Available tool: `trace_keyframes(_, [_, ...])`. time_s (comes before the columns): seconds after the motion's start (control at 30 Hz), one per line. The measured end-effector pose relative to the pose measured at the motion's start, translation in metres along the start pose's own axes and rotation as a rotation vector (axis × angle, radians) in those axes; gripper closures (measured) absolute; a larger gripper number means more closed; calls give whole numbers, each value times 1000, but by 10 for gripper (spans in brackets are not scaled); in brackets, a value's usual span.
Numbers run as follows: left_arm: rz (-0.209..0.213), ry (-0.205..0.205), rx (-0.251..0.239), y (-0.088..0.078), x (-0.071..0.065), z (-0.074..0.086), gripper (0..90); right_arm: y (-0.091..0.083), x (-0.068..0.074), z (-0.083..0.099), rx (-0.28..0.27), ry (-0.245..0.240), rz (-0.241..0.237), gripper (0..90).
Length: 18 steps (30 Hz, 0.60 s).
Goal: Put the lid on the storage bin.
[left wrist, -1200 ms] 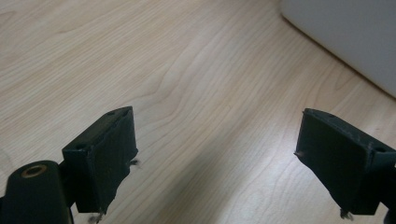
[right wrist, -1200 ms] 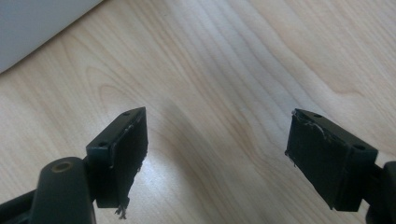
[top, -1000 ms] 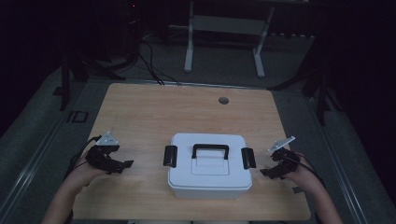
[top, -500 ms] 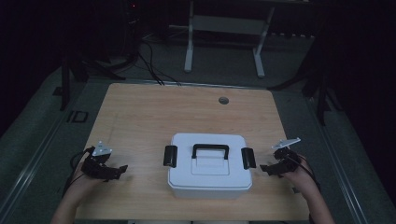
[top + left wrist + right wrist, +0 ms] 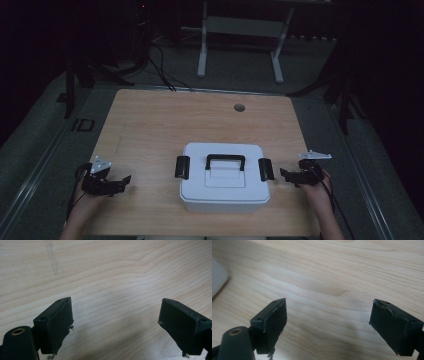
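A white lidded box point(image 5: 225, 180) stands at the near middle of the wooden table point(image 5: 165, 125). It has a black carry handle point(image 5: 225, 159) on top and a black latch at each end, left point(image 5: 182, 167) and right point(image 5: 265, 169). My left gripper point(image 5: 125, 182) is low over the table to the left of the box, open, with bare wood between its jaws point(image 5: 115, 315). My right gripper point(image 5: 285, 176) points at the right latch from a short way off. Its jaws have just been opening and stand wide with nothing between them point(image 5: 328, 315). A corner of the box point(image 5: 217, 277) shows at the left of the right gripper view.
A small round cable hole point(image 5: 239, 107) sits in the far part of the table. Beyond the far edge stand a white metal frame point(image 5: 240, 30) and loose cables point(image 5: 160, 70) on a dark floor. Bare wood stretches behind the box.
The left gripper has come down and drawn back toward the near left edge of the table. The right gripper has stayed beside the right latch.
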State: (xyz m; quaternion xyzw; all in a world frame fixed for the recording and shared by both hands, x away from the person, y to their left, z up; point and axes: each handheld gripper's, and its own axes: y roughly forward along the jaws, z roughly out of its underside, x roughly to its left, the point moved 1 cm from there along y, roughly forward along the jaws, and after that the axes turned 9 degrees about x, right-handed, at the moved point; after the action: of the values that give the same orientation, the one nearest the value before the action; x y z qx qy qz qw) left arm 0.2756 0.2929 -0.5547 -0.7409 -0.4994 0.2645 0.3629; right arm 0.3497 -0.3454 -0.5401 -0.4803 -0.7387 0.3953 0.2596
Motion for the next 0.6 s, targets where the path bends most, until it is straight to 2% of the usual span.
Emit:
trace_keyframes(0.13, [-23, 1, 9, 1, -2, 2, 123, 2, 1, 4, -33, 31, 36, 138])
trace_keyframes(0.47, [-69, -50, -72, -2, -2, 8, 123, 8, 3, 18, -130, 102, 75, 137])
trace_keyframes(0.57, [-84, -61, -87, -3, -1, 11, 123, 8, 4, 19, -135, 100, 83, 136])
trace_keyframes(0.6, [-97, -67, -93, -3, -1, 12, 123, 7, 6, 20, -159, 94, 92, 136])
